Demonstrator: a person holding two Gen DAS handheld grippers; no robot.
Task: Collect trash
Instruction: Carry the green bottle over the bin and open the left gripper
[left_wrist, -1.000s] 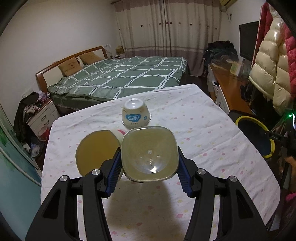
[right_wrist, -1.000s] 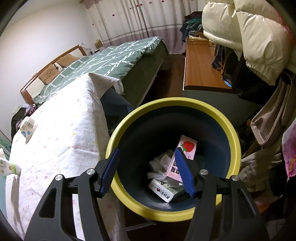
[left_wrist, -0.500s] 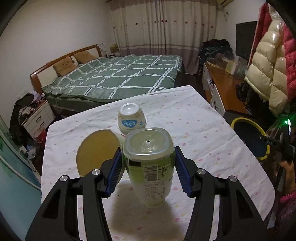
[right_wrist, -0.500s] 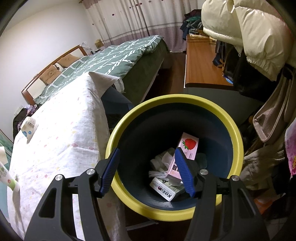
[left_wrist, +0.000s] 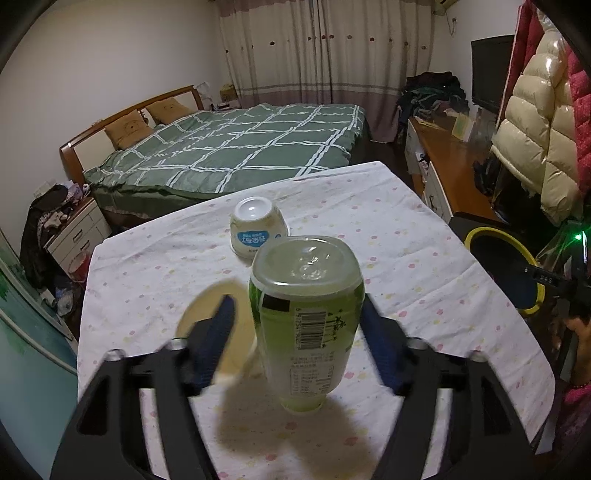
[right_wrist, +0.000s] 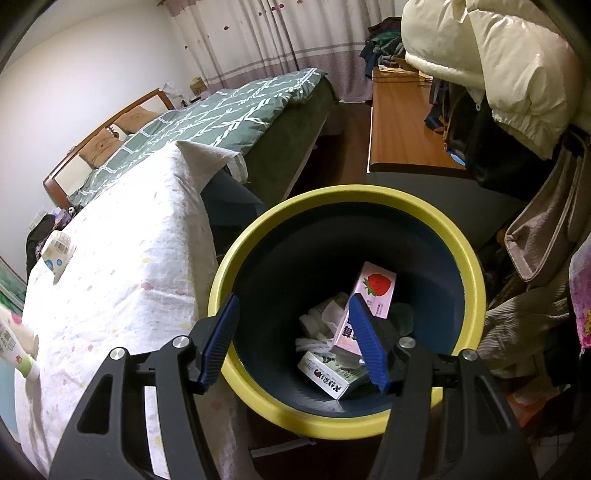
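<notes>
A green-labelled plastic bottle (left_wrist: 306, 317) stands cap-end down on the spotted tablecloth (left_wrist: 406, 258), its base towards the camera. My left gripper (left_wrist: 297, 310) straddles it and its jaws are opening. The left pad stands clear of the bottle and the right pad sits close beside it. My right gripper (right_wrist: 293, 321) hangs open and empty over the yellow-rimmed dark bin (right_wrist: 332, 195). The bin holds a pink strawberry carton (right_wrist: 376, 288), another carton (right_wrist: 325, 376) and crumpled white paper (right_wrist: 321, 317).
An upturned white yogurt cup (left_wrist: 258, 230) and a tan round disc (left_wrist: 195, 314) lie on the table behind the bottle. The bin (left_wrist: 480, 236) stands off the table's right edge. A bed (left_wrist: 240, 155), a wooden desk (right_wrist: 402, 122) and hanging coats (right_wrist: 498, 74) surround it.
The left jaws have spread and the left pad has come off the bottle. The bottle has swung from base-on to standing on its cap end. The right gripper has stayed still.
</notes>
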